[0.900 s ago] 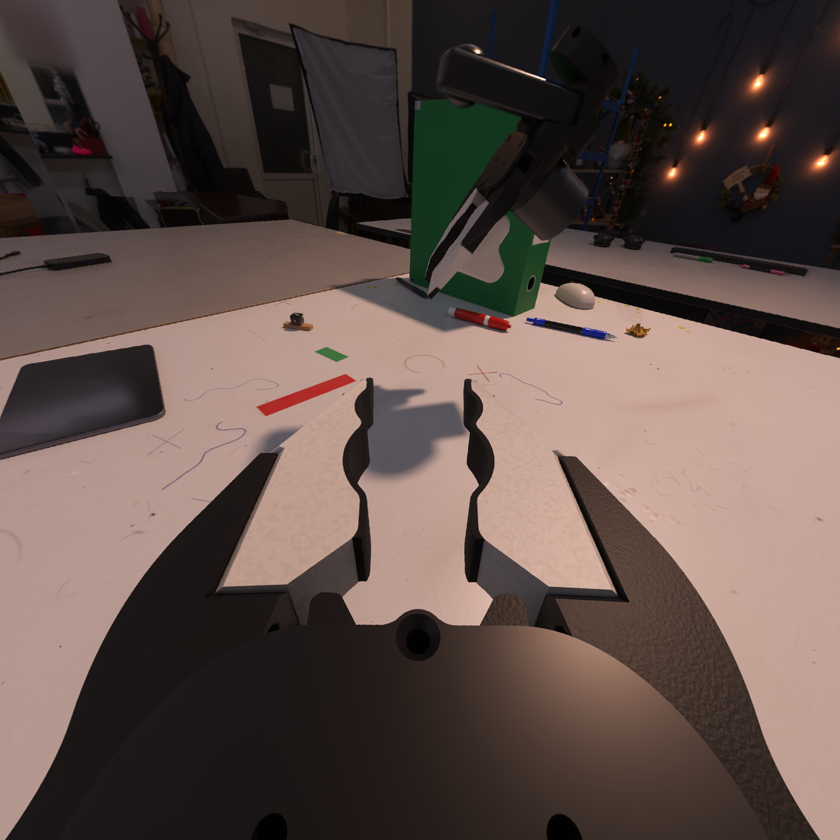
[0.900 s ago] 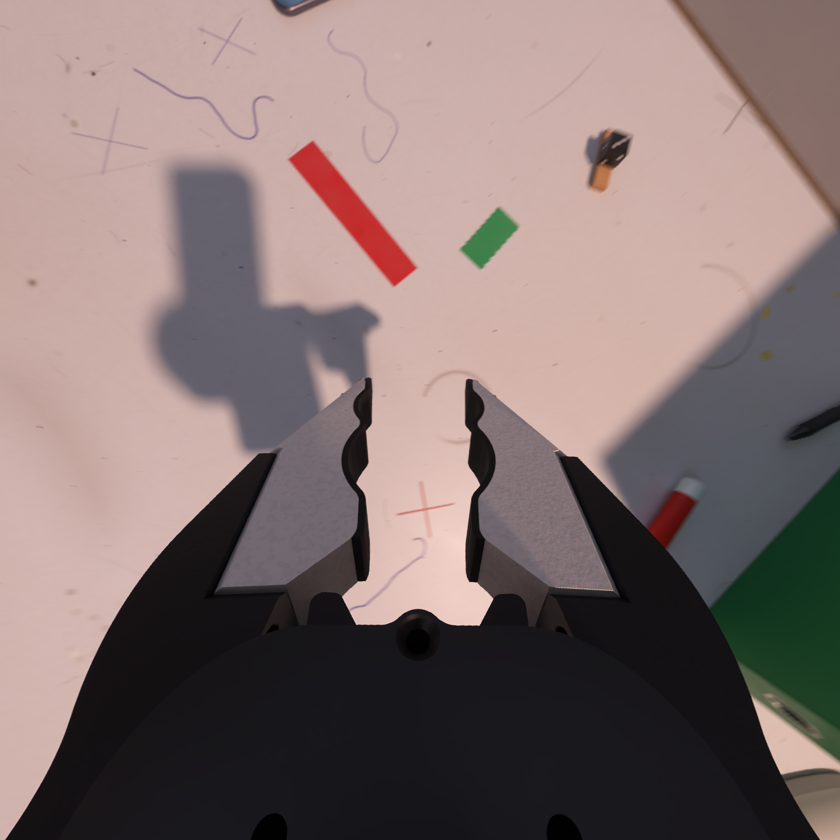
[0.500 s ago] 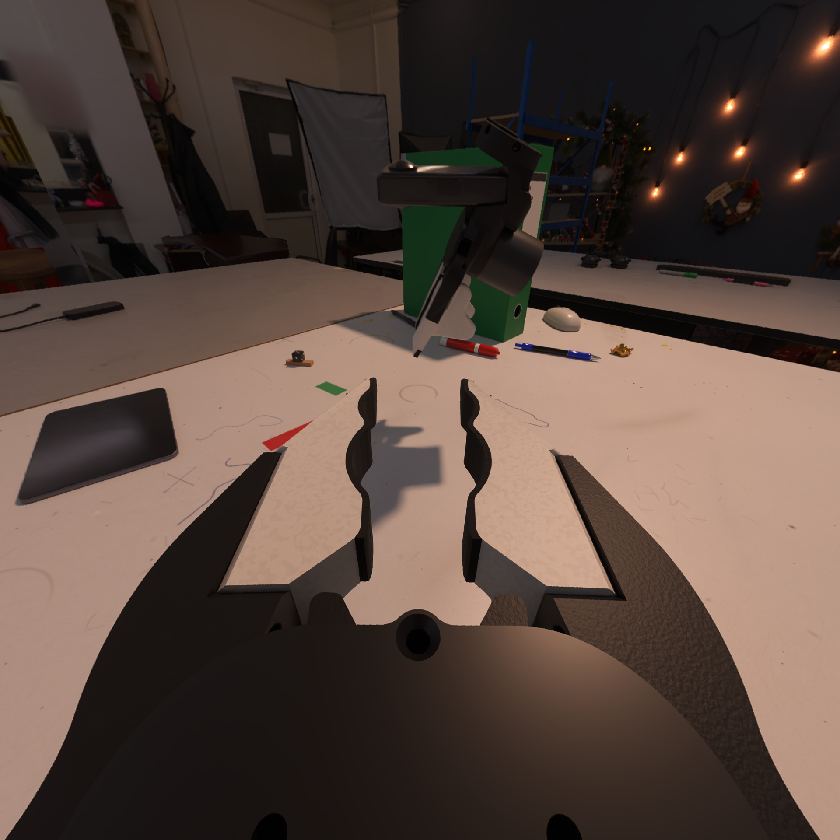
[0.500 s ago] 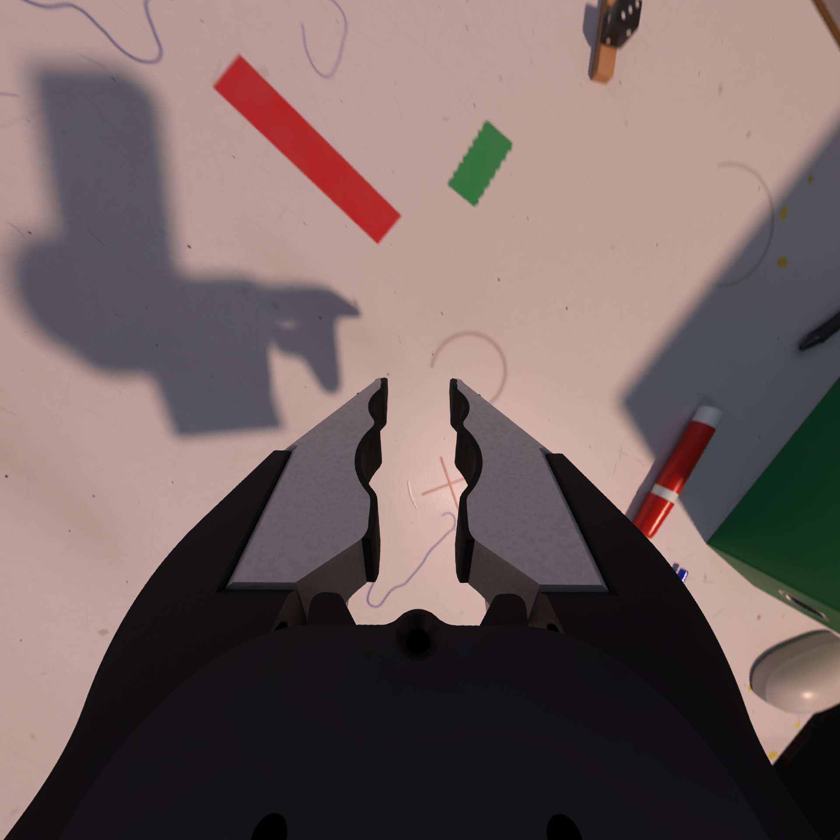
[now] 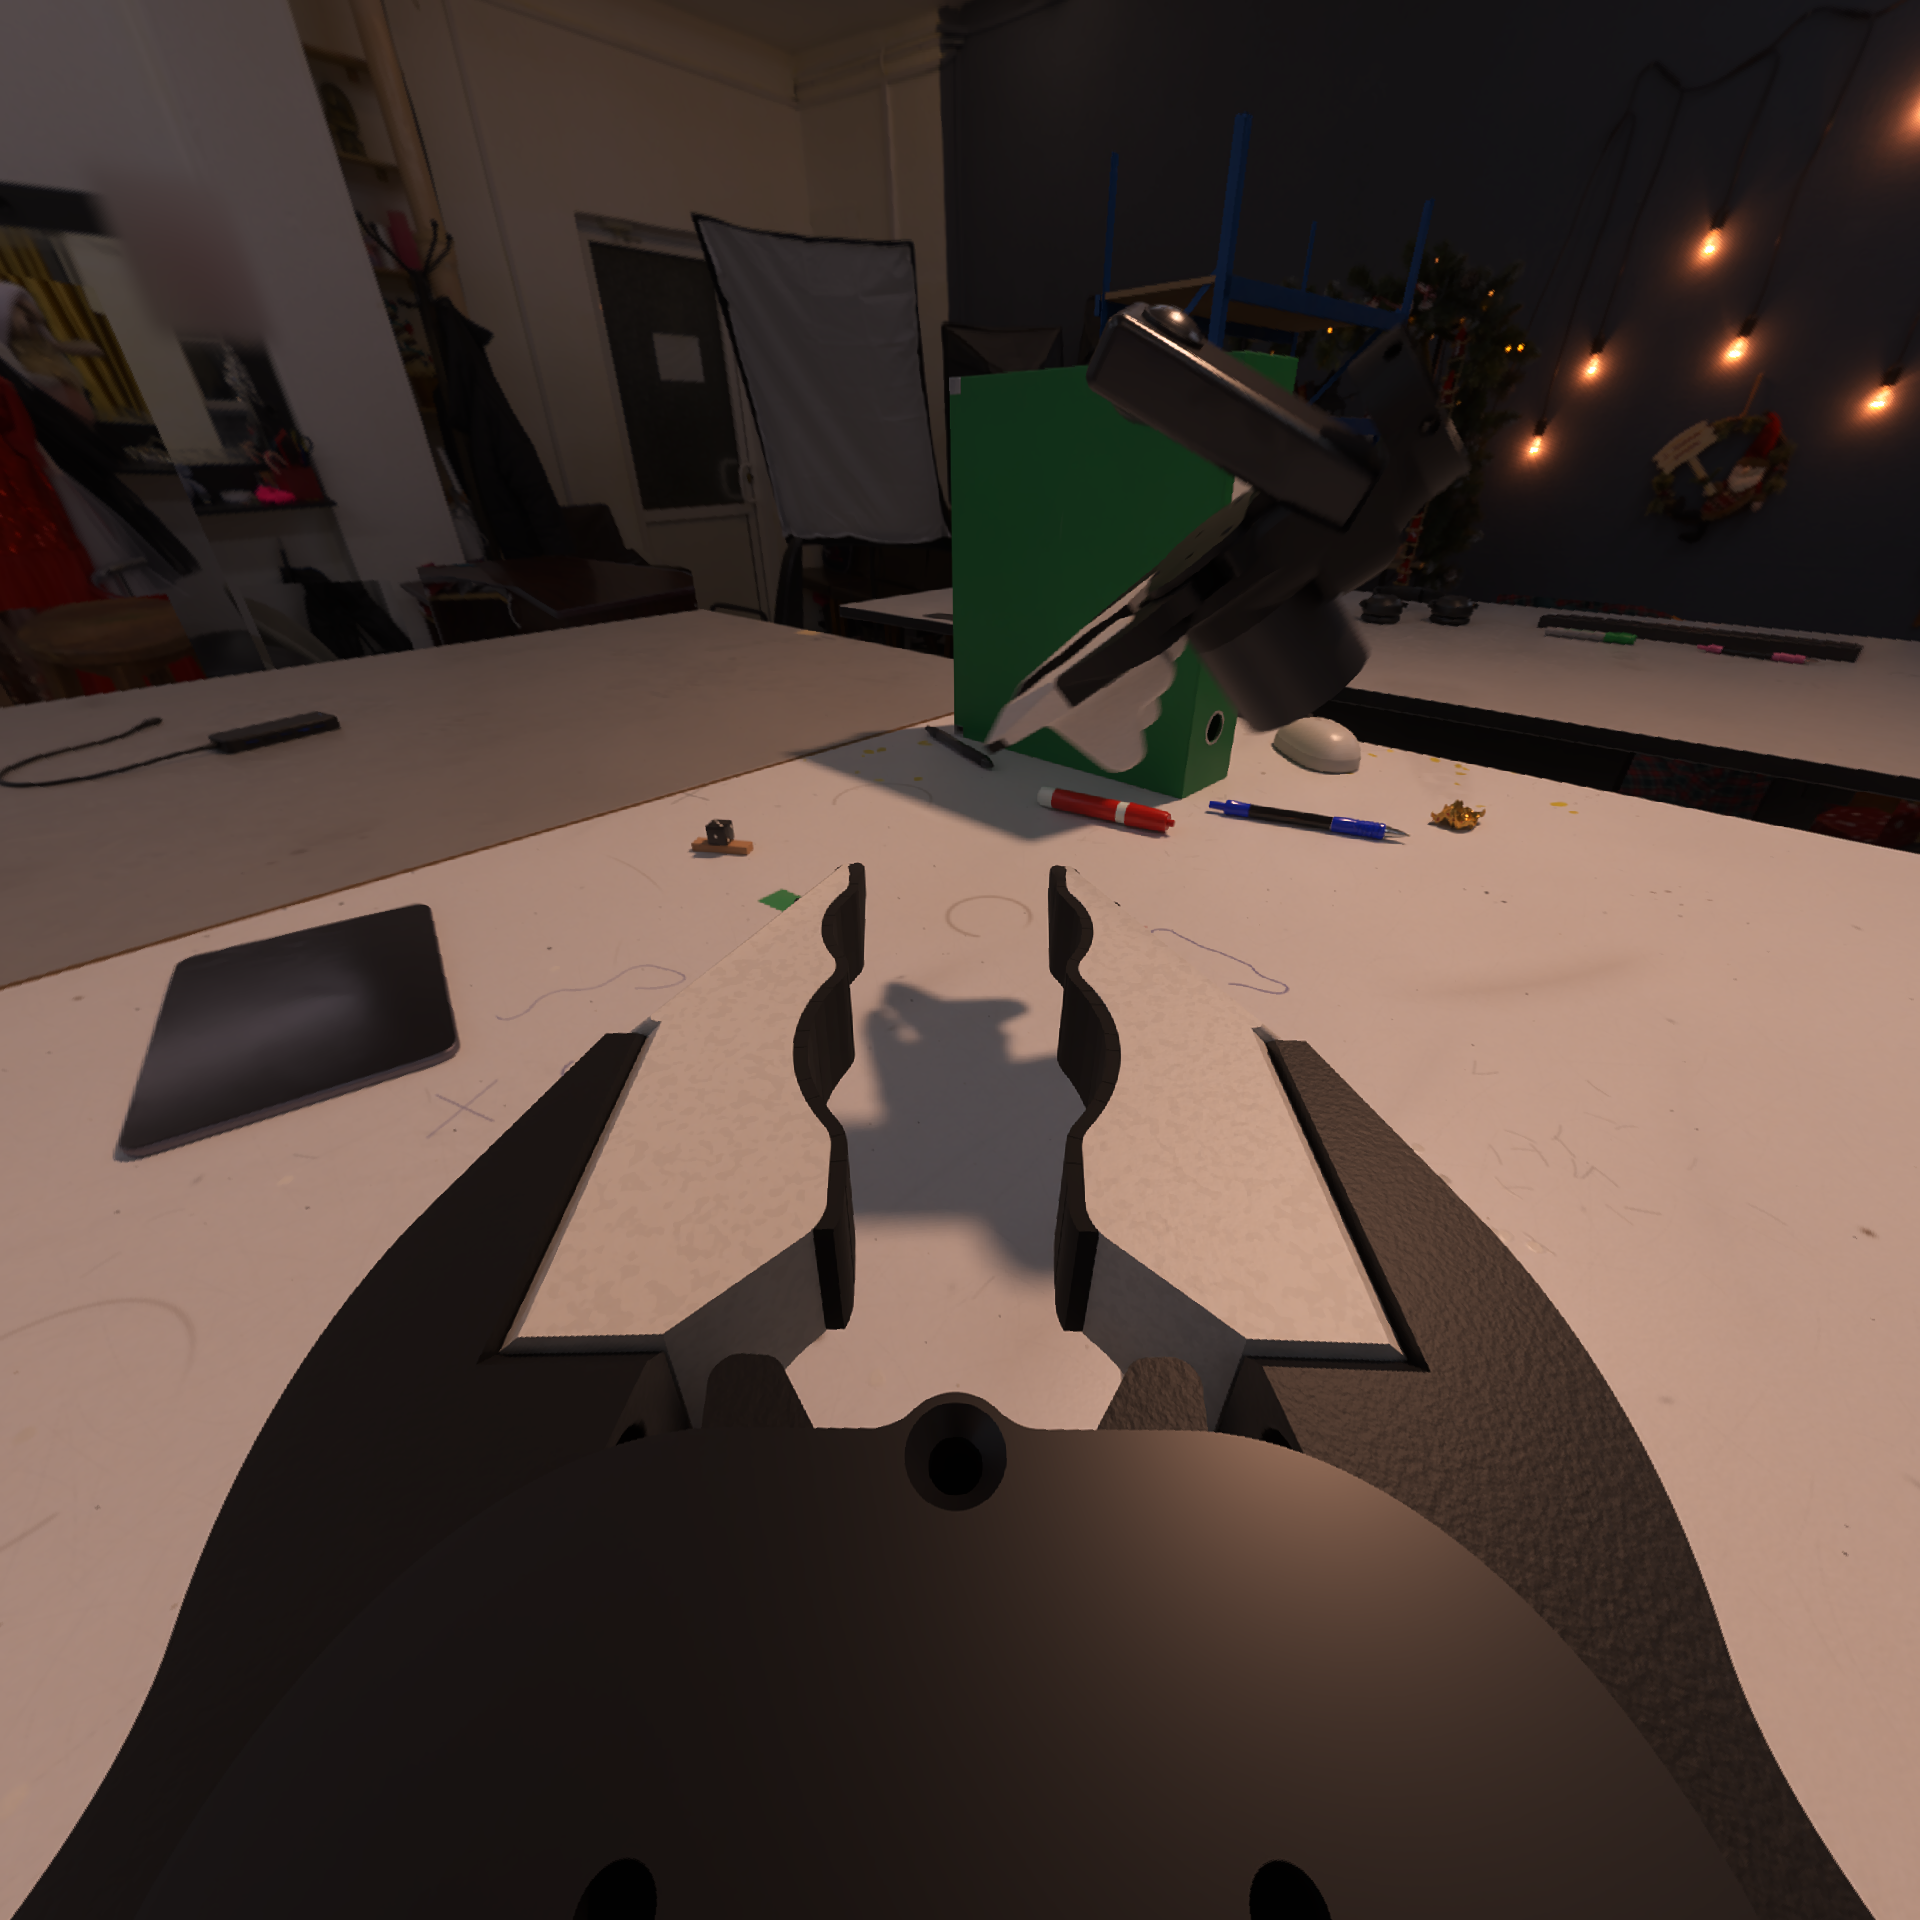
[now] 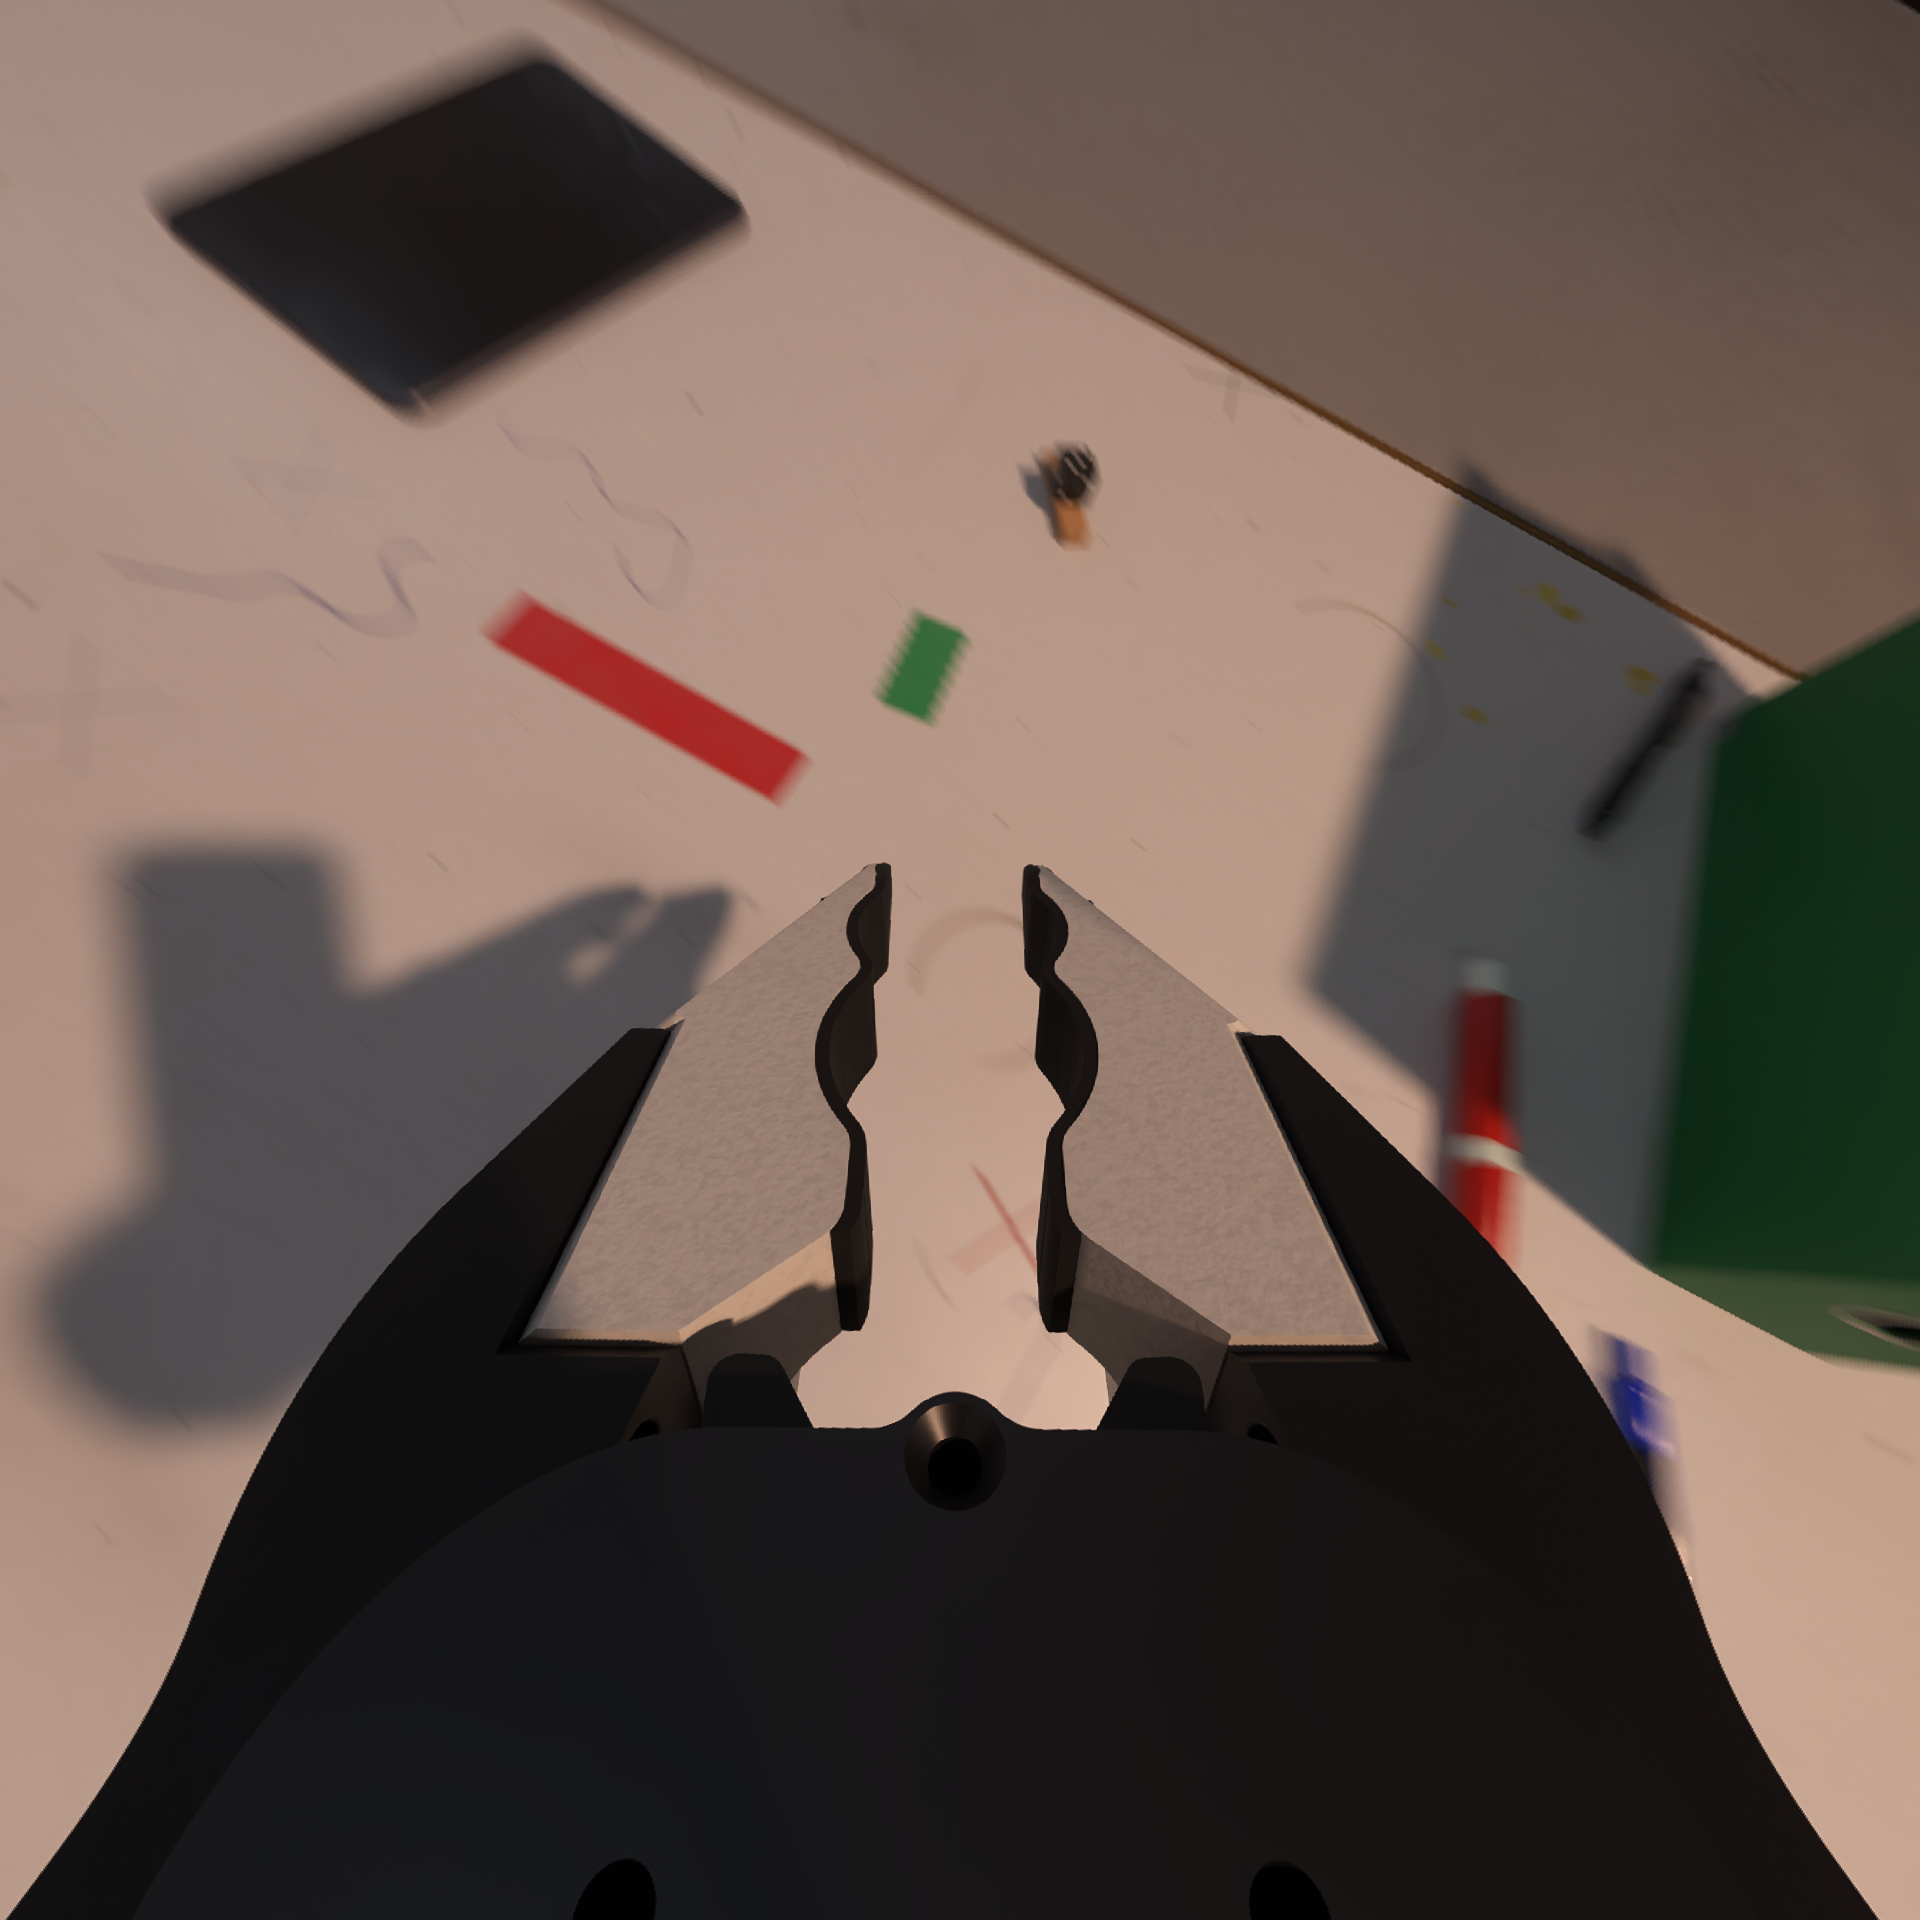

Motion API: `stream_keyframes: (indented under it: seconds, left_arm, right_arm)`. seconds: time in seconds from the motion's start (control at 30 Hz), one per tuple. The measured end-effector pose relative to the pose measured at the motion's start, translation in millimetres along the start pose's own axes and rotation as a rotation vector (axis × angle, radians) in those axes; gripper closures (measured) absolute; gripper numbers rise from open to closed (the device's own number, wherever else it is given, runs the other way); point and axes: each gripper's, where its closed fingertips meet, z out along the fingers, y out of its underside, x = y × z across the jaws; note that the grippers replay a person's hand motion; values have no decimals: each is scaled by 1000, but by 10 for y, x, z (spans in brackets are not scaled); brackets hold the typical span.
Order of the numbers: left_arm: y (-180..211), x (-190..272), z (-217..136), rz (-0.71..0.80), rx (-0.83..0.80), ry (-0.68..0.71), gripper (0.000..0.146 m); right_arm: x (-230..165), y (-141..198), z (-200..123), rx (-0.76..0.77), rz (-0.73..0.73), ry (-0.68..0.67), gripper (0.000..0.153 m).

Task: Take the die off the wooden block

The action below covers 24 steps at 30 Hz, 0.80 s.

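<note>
Small black die (image 5: 719, 831) perched on a flat tan wooden block (image 5: 722, 848), left of centre and above the middle in the left wrist view, on the pale scuffed table (image 5: 1455, 1091). Same pair blurred in the right wrist view, upper right of centre: die (image 6: 1070, 470) on block (image 6: 1072, 520), nothing touching either.

Left gripper (image 5: 954, 878) low over the table, jaws parted and empty, aimed past the die's right side. Right gripper (image 6: 956, 878) tilted downward from higher up, jaws apart with a narrower gap, also empty; seen in the left wrist view at upper right, in front of the green box (image 5: 1049, 540). Probably angled so for a pinch from above, the block too flat to be grabbed by accident.

Grey, grainy finger faces with scalloped dark inner edges, suited to cupping small corners. Glossy red marker (image 6: 1484, 1101), matte red strip (image 6: 644, 694) and green patch (image 6: 923, 667), smooth dark tablet (image 5: 291, 1023) at left.
</note>
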Motion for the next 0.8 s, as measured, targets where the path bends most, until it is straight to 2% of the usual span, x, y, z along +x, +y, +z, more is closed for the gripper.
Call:
stream_keyframes:
  seconds: [0.07, 0.17, 0.27, 0.43, 0.57, 0.8]
  left_arm:
    - [38, 4, 6, -7, -11, 4, 111]
    - [72, -14, -3, 14, -20, -6, 111]
    - [126, -89, 3, 37, -33, -27, 111]
    - [362, -252, 52, 87, -98, -67, 111]
    - [520, -319, 90, 73, -133, -66, 111]
    - [615, -312, 126, 49, -151, -48, 111]
  right_arm:
    - [-193, -82, 228, 103, 84, -48, 125]
    - [-186, -38, 732, 147, 170, -37, 121]
    - [-76, -36, 1174, 123, 207, -58, 116]
    - [173, -136, 1726, 9, 259, -115, 113]
    - [355, -229, 2014, -55, 295, -165, 112]
    - [497, -433, 2319, -141, 215, -201, 112]
